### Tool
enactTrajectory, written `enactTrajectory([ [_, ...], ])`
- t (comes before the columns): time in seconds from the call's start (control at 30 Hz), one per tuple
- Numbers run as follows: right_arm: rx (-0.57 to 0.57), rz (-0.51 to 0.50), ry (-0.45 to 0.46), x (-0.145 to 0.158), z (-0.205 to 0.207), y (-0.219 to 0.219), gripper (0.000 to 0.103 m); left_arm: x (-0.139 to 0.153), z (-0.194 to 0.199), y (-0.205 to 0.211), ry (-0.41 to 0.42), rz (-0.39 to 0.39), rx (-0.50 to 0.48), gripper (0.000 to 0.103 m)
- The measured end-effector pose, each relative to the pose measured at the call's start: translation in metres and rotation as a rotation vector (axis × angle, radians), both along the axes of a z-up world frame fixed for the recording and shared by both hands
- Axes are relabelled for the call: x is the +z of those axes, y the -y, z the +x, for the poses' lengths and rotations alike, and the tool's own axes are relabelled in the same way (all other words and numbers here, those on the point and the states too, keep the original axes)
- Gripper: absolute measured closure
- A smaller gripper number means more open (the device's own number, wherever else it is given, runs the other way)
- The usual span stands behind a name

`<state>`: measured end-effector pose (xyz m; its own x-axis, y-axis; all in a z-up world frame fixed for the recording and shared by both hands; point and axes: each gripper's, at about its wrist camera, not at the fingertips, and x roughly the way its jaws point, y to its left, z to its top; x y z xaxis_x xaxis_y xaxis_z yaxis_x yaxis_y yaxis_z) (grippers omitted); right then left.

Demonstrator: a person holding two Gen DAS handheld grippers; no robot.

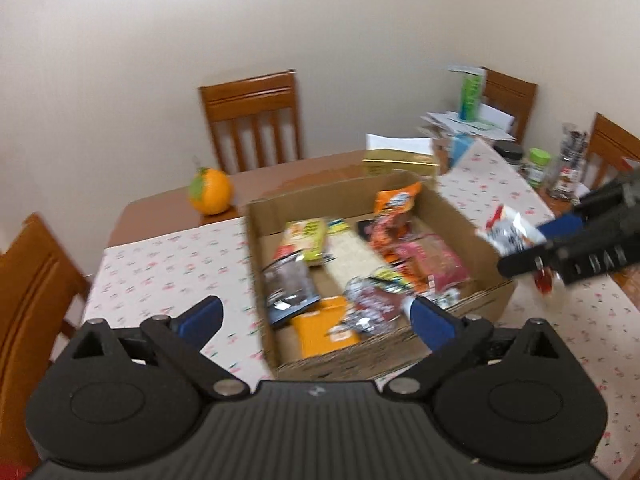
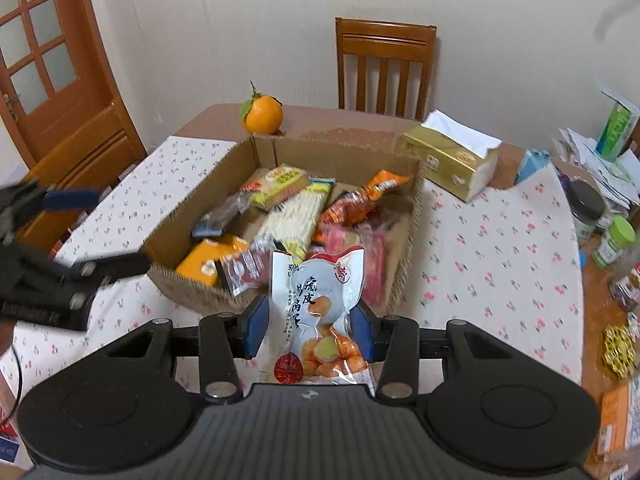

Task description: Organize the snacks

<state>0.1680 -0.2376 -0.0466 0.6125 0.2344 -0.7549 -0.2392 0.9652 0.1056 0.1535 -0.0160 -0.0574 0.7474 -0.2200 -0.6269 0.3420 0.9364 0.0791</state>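
Note:
A low cardboard box [image 2: 188, 204] sits on the flowered tablecloth [image 2: 488, 240], filled with several snack packets: a noodle pack [image 2: 296, 216], orange bags, a yellow pack [image 2: 204, 260] and a dark pouch [image 1: 290, 280]. My right gripper [image 2: 310, 332] is shut on a white vacuum packet of braised eggs [image 2: 320, 292], just before the box's near wall. In the left wrist view that packet [image 1: 508, 232] hangs over the box's [image 1: 400, 356] right side in the right gripper [image 1: 536, 244]. My left gripper [image 1: 318, 320] stands open and empty above the box's near wall; it also shows in the right wrist view [image 2: 96, 230].
An orange fruit [image 2: 262, 114] and a gold tissue box [image 2: 448, 160] stand behind the box. Jars [image 2: 586, 210], papers and a green carton [image 2: 616, 128] crowd the table's right end. Wooden chairs [image 2: 384, 68] ring the table; a wooden door [image 2: 52, 64] is at far left.

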Motion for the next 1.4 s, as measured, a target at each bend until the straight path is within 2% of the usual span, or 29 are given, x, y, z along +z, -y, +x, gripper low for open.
enactTrajectory([
  [0.1,0.008,0.001,0.003,0.001,0.019,-0.008,0.053,-0.002,-0.005,-0.014,-0.011,-0.021,0.039,0.003],
  [0.37,0.001,-0.015,-0.006,-0.008,0.063,-0.034,0.051,-0.007,-0.014,-0.04,-0.011,-0.006,0.123,0.003],
  [0.43,-0.023,-0.025,0.005,-0.011,0.065,-0.037,0.031,-0.008,-0.015,-0.043,-0.01,-0.002,0.137,0.003],
  [0.47,-0.035,-0.028,0.008,-0.012,0.065,-0.037,0.013,-0.009,-0.015,-0.045,-0.01,0.005,0.144,0.003],
  [0.5,-0.051,-0.024,0.019,-0.011,0.062,-0.037,0.002,-0.009,-0.015,-0.045,-0.013,0.011,0.148,0.003],
  [0.53,-0.063,-0.015,0.031,-0.01,0.06,-0.036,0.0,-0.01,-0.015,-0.046,-0.014,0.011,0.152,0.003],
  [0.83,-0.197,-0.011,-0.009,0.007,0.03,-0.025,0.0,-0.001,-0.015,-0.04,-0.047,-0.007,0.163,0.003],
  [1.0,-0.292,-0.035,-0.127,0.003,0.007,-0.027,0.0,0.012,-0.018,-0.025,-0.078,0.002,0.163,0.003],
  [1.07,-0.317,-0.032,-0.147,0.007,-0.004,-0.028,0.0,0.021,-0.02,-0.018,-0.076,0.013,0.165,0.003],
  [1.2,-0.334,-0.086,-0.14,0.024,-0.025,-0.038,0.0,0.042,-0.018,-0.008,-0.096,0.021,0.191,0.003],
  [1.4,-0.34,-0.123,-0.047,0.061,-0.041,-0.044,0.0,0.068,-0.017,-0.001,-0.096,0.0,0.205,0.003],
])
